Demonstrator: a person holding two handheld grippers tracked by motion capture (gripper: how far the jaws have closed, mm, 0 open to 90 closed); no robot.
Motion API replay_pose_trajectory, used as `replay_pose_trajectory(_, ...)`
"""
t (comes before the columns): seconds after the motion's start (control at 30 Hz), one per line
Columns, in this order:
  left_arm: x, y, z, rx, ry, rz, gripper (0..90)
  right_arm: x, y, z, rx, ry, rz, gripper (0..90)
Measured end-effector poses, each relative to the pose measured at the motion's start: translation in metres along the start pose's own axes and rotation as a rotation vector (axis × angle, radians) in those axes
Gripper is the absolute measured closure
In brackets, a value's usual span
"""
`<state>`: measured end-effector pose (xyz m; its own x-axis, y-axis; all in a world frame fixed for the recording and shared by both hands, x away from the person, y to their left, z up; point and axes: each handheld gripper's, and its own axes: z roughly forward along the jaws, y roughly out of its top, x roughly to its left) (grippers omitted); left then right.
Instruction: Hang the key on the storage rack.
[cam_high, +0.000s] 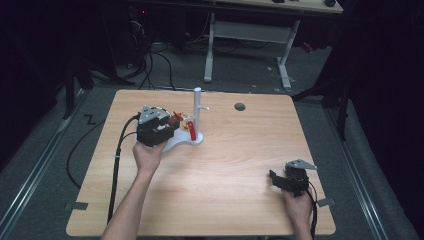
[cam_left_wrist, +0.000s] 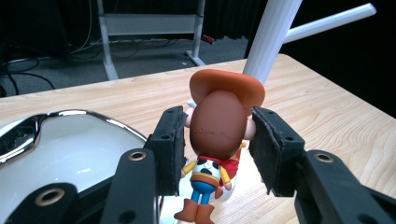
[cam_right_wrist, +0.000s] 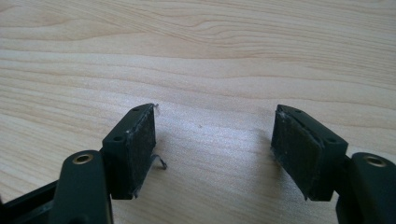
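Fingers of the left gripper (cam_left_wrist: 217, 149) are clenched on the head of a small cowboy figurine in an orange hat (cam_left_wrist: 219, 140), just beside the white plastic peg stand (cam_high: 196, 122) on the tabletop (cam_high: 240, 170). Hanging it there looks undone. Far right, the right gripper (cam_right_wrist: 215, 144) rests released, grasping nothing.

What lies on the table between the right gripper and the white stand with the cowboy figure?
Bare light wood tabletop, as the high view shows: nothing sits between the right gripper and the white post stand, where the left gripper holds the small cowboy figure.
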<state>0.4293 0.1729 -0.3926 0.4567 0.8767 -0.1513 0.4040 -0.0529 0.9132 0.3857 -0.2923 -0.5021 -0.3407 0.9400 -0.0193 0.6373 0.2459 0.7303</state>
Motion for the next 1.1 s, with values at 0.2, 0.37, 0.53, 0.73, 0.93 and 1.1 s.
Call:
replay_pose_trajectory(0.2, -0.003, -0.005, 0.002, 0.018, 0.015, 0.024, 55.9, 0.0, 0.0, 0.0, 0.0, 0.0, 0.0, 31.2)
replay_pose_trajectory(0.37, -0.003, -0.009, 0.004, 0.024, 0.02, 0.018, 55.9, 0.0, 0.0, 0.0, 0.0, 0.0, -0.001, 31.2)
replay_pose_trajectory(0.53, -0.003, -0.014, 0.006, 0.033, 0.024, 0.015, 55.9, 0.0, 0.0, 0.0, 0.0, 0.0, -0.001, 31.2)
replay_pose_trajectory(0.73, -0.007, -0.019, 0.011, 0.051, 0.025, 0.028, 55.8, 0.0, 0.0, 0.0, 0.0, 0.0, -0.001, 31.2)
replay_pose_trajectory(0.93, -0.01, -0.024, 0.018, 0.06, 0.022, 0.021, 55.8, 0.0, 0.0, 0.0, 0.0, 0.0, -0.002, 31.2)
replay_pose_trajectory(1.1, -0.013, -0.028, 0.023, 0.066, 0.019, 0.019, 55.8, 0.0, 0.0, 0.0, 0.0, 0.0, -0.002, 31.2)
